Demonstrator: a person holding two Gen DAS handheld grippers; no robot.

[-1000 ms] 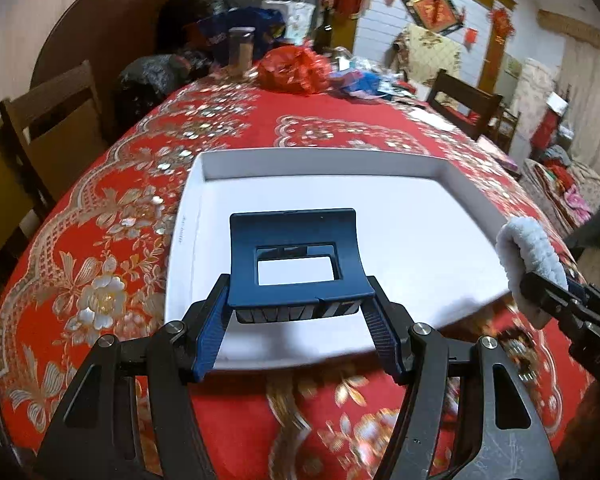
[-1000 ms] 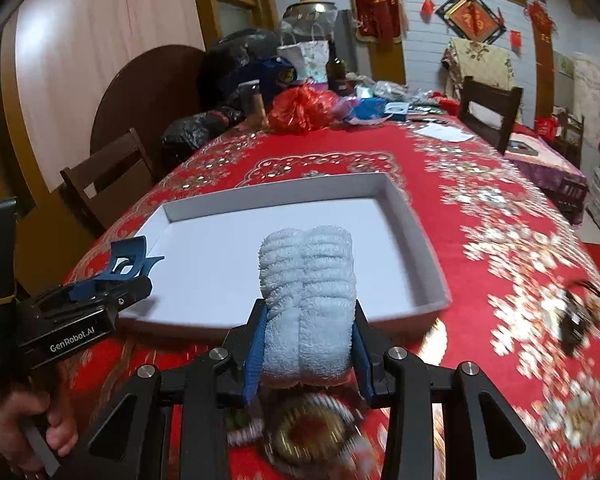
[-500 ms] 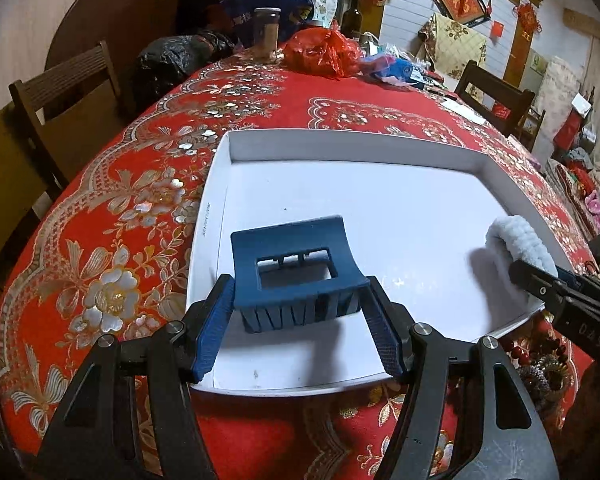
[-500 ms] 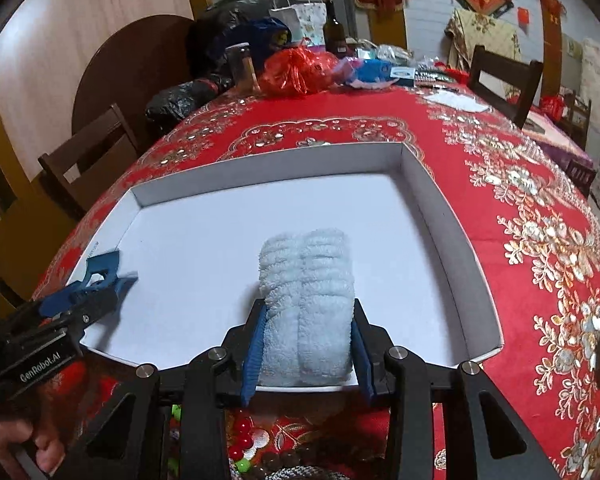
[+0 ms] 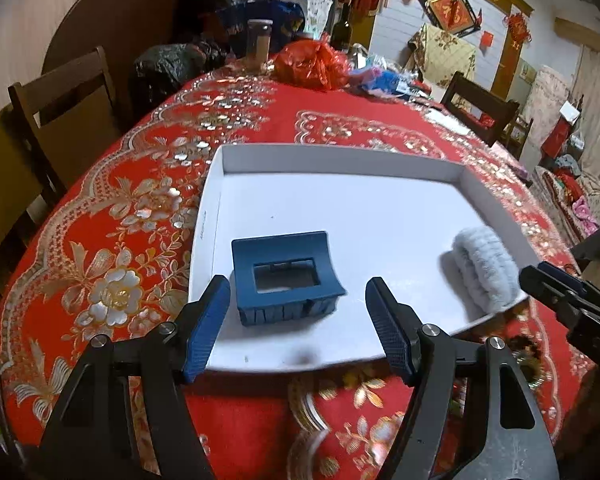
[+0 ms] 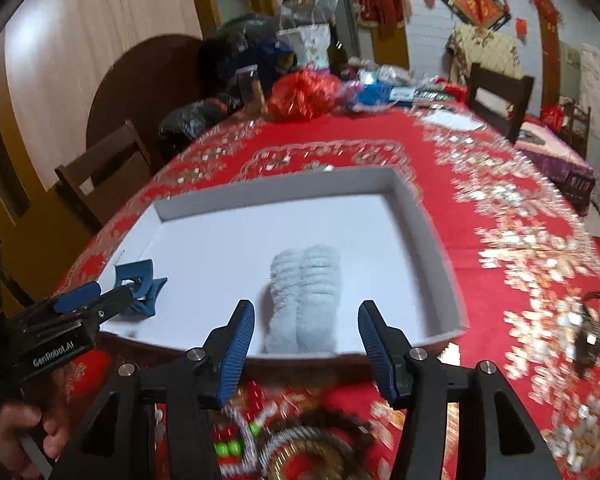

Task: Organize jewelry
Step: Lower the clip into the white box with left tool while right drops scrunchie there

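Note:
A shallow white tray (image 5: 340, 156) (image 6: 424, 220) lies on the red patterned tablecloth. A blue hair claw clip (image 5: 286, 276) (image 6: 138, 288) rests in the tray's near left part. My left gripper (image 5: 298, 328) is open with its fingers either side of the clip, not touching it. A fluffy pale grey scrunchie (image 6: 304, 300) (image 5: 486, 268) lies in the tray's near right part. My right gripper (image 6: 306, 344) is open just behind it, empty. Beads and bracelets (image 6: 300, 440) lie on the cloth in front of the tray.
Bags, a red plastic bag (image 5: 310, 64), a jar (image 5: 259, 42) and a bottle crowd the table's far end. Wooden chairs (image 5: 60, 120) stand around the table. A dark hair accessory (image 6: 592, 332) lies on the cloth at the right.
Both grippers lowered their items into the tray and opened. The blue clip and the scrunchie now rest on the tray floor, released, and both grippers have drawn back slightly.

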